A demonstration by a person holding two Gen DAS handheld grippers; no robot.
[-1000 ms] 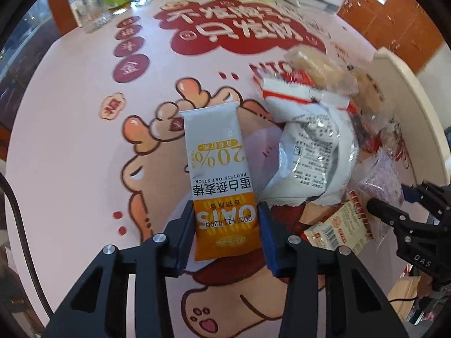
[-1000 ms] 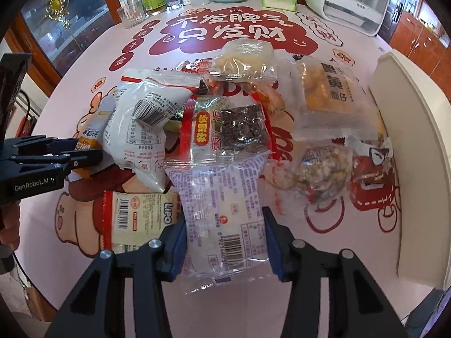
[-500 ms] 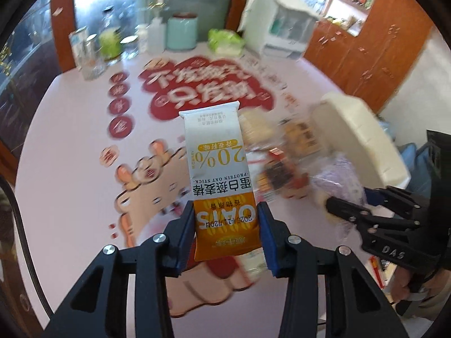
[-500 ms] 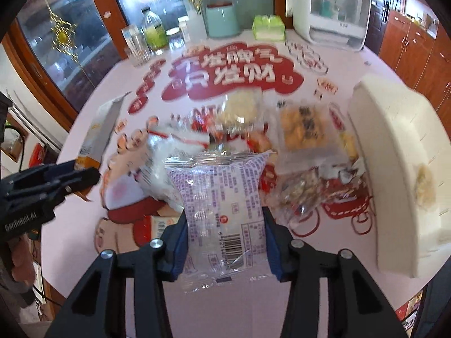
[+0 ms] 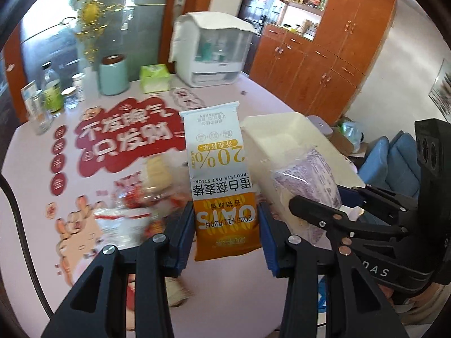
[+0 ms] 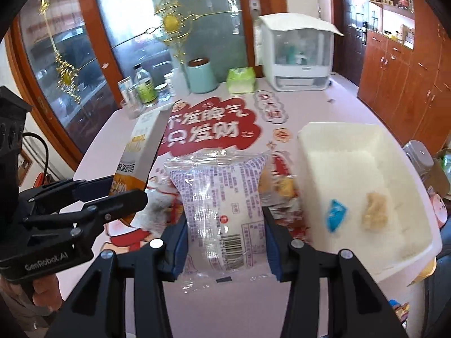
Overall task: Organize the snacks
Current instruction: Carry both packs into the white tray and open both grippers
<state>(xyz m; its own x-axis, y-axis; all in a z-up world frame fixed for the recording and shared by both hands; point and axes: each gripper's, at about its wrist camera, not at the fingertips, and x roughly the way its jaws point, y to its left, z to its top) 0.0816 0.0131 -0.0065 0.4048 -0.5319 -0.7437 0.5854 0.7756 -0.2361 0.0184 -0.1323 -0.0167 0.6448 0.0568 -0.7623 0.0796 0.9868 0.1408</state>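
My left gripper is shut on a white and orange oat bar packet, held upright above the table; the same packet shows at the left of the right wrist view. My right gripper is shut on a clear and purple printed snack bag, lifted off the table, and this bag appears beside the left one. A white bin stands just right of both, holding a blue wrapper and a beige snack. A pile of snack packets lies blurred below.
A pink table mat with red lettering covers the table. At the far edge stand a teal canister, bottles and jars, a green tissue pack and a white cabinet appliance. Wooden cupboards line the right wall.
Both grippers have risen from the table with their packets and swung right toward the white bin. The snack pile has dropped lower in view. Neither grip has changed.
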